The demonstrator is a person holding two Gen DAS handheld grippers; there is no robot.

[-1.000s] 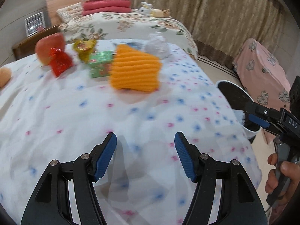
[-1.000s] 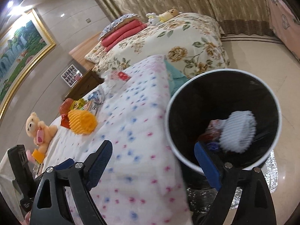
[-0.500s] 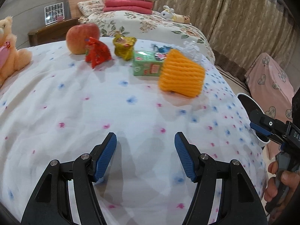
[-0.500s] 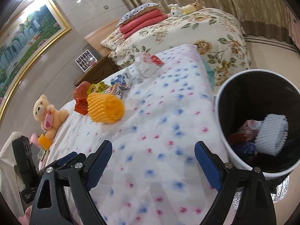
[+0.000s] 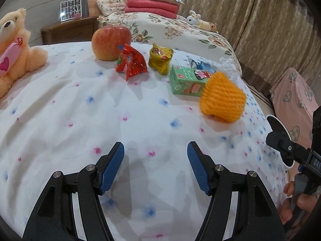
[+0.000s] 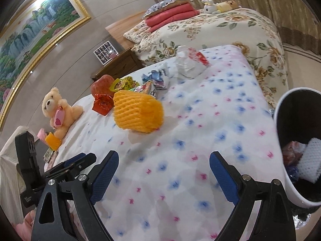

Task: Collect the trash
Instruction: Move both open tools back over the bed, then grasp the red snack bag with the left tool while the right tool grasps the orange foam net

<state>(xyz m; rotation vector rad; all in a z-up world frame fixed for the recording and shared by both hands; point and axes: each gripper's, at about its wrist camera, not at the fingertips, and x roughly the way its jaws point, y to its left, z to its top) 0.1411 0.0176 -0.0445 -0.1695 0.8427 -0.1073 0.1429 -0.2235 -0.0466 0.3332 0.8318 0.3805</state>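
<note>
On the bedspread [image 5: 60, 120] — 1 apple [image 5: 111, 42], 1 orange foam net [image 5: 222, 100], 1 green carton [image 5: 185, 80], 2 claws — left claw [image 5: 155, 165], right claw [image 6: 163, 175] — released, empty.

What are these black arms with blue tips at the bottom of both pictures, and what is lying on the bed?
They are two hand-held grippers, not a robot; a person squeezes one in each hand. Each picture comes from a camera on one gripper, looking along its fingers. The left gripper and the right gripper are both open and hold nothing. On the bed cover lie an orange foam net, a green carton, a red wrapper, a yellow wrapper, an apple and a teddy bear. Beside the bed stands a white bin with some trash already inside.
</note>
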